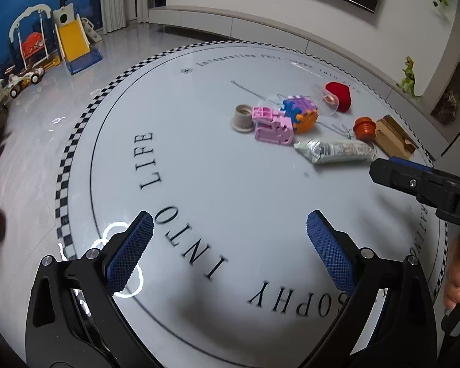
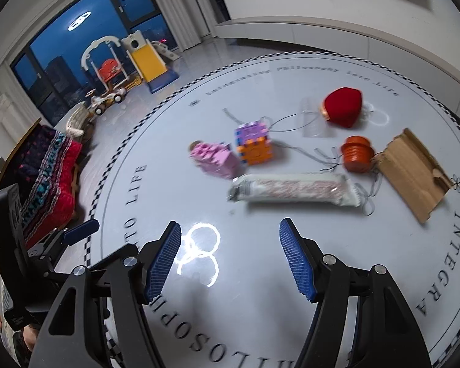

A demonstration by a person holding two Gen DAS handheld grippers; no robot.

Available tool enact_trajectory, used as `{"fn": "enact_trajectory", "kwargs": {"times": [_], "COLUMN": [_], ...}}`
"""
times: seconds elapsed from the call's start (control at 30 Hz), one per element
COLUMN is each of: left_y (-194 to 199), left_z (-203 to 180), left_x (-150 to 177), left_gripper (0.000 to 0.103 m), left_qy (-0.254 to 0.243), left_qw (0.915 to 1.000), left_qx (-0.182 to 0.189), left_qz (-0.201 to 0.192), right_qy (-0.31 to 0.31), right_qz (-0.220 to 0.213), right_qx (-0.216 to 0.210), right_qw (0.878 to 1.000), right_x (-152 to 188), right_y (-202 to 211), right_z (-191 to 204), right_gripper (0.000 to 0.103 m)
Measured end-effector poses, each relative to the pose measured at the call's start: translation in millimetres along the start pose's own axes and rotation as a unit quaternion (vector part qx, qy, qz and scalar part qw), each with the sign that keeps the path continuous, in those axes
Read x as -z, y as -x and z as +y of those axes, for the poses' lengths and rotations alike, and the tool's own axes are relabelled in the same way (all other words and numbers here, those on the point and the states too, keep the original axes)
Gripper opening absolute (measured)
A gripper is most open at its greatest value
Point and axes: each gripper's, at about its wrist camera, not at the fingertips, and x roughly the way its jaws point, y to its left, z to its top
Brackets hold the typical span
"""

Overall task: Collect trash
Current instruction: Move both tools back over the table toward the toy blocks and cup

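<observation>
Left gripper [image 1: 230, 245] is hanging wide open and empty at the bottom of my left wrist view, over the round lettered table [image 1: 199, 168]. Right of centre, a foil wrapper [image 1: 334, 151] is lying beside a cardboard scrap [image 1: 394, 138].

Right gripper [image 2: 230, 256] is standing about half open, gripping nothing, low in my right wrist view. Above it the wrapper [image 2: 294, 190] is lying flat, with the cardboard [image 2: 414, 173] at right, near an orange cap [image 2: 357, 153] and a red box [image 2: 342, 107].
</observation>
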Motion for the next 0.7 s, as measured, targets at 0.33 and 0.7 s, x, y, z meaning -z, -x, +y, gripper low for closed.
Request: {"fn": "enact_trajectory", "kwargs": {"times": [0.33,0.7], "left_y": [-43.7,-73.3], "left_z": [-26.2,-31.1], "left_x": [-38.3,-57.4], "left_gripper": [0.097,0.097], "left_qy": [-0.011,-0.011], "left_qw": [0.9997,0.9995], "left_qx": [0.022,0.027], "left_qz": [-0.003,0.007], "right_qy": [-0.033,-0.061], "right_qz": [-0.013,-0.011], "right_qx": [0.027,0.047], "right_qw": [0.999,0.997], "right_x": [-24.5,-47.8], "right_y": [-6.6,-35.0], "right_z": [-53.5,-93.4], "right_gripper": [0.067,0.058]}}
